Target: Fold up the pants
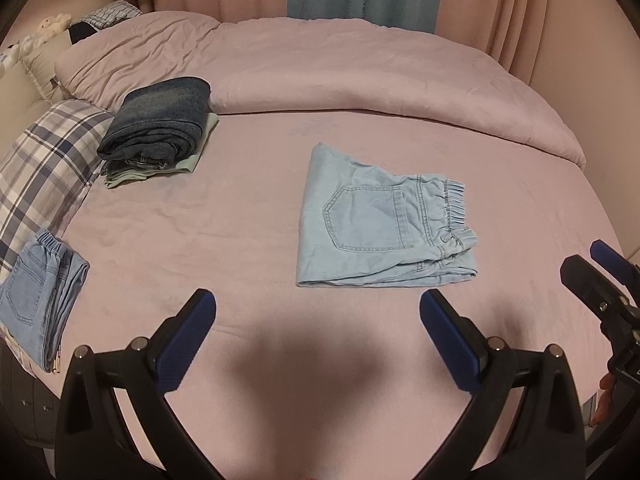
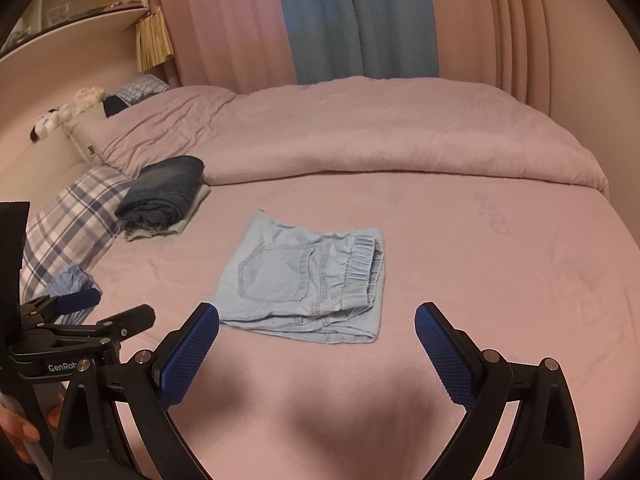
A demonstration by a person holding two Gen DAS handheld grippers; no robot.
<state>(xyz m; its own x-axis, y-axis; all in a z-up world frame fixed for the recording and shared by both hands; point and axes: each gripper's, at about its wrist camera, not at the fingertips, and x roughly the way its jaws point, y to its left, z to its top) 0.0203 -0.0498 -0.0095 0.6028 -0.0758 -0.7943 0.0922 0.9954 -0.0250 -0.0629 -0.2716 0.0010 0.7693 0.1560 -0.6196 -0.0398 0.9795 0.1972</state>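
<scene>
Both claws hang spread over the pink bed (image 1: 260, 208), gripping nothing. Left claw (image 1: 318, 312) in its own view has the folded pants (image 1: 372, 228) at 12 o'clock, just beyond its blue pads (image 1: 188, 344) and apart from them. Right claw (image 2: 316, 326) sees the same pants (image 2: 308, 276) at 12 o'clock too, its left pad tip close to the near hem, though whether it touches cannot be told.

The pants lie flat mid-bed, back pocket up, elastic waistband toward 3 o'clock.

Left view alone shows a second pale denim pair (image 1: 40, 296) folded at 9 o'clock, half on a plaid pillow (image 1: 48, 160); the right view gives only a scrap of that blue cloth at 9 o'clock, hidden behind the left claw (image 2: 108, 308), which pokes in there. Right view alone shows a shelf (image 2: 84, 0) at 11 o'clock and part of a hand (image 2: 20, 436) at 8 o'clock. In the left view the right claw (image 1: 592, 264) cuts in at 3 o'clock, one finger behind the other, so its gap is hard to read from there.

Dark jeans (image 1: 160, 120) sit on a pale green garment (image 1: 192, 160) at 10 o'clock, which is mostly covered. A duvet (image 1: 360, 76) is bunched across 12 o'clock below curtains (image 2: 360, 20). Soft toys at 10 o'clock are too blurred to make out.
</scene>
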